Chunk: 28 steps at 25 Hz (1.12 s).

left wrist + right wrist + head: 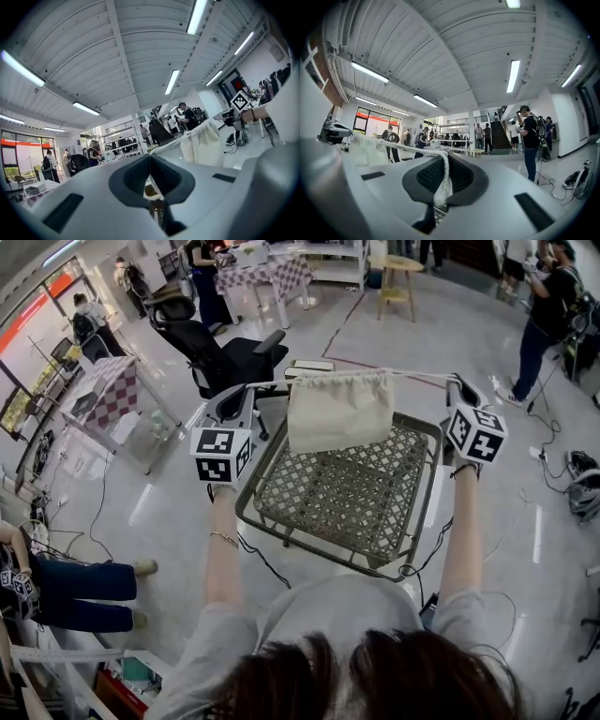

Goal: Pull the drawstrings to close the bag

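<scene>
A cream cloth bag (339, 413) hangs in the air above a woven seat, its mouth gathered tight. Its drawstrings run out to both sides in a taut line. My left gripper (247, 390) is shut on the left drawstring (269, 383). My right gripper (457, 382) is shut on the right drawstring (422, 376). In the left gripper view the cord (165, 148) leads from the shut left gripper (150, 178) up to the bag (205, 143). In the right gripper view the white cord (442, 176) is pinched in the right gripper (439, 190) and runs left to the bag (362, 143).
Under the bag stands a lattice seat with a metal frame (431, 486). A black office chair (230, 357) is just behind my left gripper. Cables lie on the floor to the right (553, 442). A checked table (114, 392) stands at left; people stand farther off.
</scene>
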### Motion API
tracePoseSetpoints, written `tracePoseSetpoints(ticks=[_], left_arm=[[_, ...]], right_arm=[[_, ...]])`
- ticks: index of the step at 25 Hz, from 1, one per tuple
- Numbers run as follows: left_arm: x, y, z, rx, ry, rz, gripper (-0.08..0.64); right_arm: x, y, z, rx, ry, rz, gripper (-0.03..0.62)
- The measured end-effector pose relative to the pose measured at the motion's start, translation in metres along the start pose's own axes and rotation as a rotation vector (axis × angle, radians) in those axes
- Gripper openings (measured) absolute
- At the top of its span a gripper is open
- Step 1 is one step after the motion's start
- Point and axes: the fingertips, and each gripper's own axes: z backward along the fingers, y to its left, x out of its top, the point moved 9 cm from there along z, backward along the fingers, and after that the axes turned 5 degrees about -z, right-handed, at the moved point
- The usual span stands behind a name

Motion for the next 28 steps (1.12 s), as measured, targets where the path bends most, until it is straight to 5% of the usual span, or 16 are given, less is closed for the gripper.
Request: tracePoseSetpoints(ticks=[28], left_arm=[[0.002,0.004,0.003,0.013,-0.041,0.065,0.025]], right_arm=[[-0.001,-0.024,0.012,-0.069,-0.046,-0.143,0.023]])
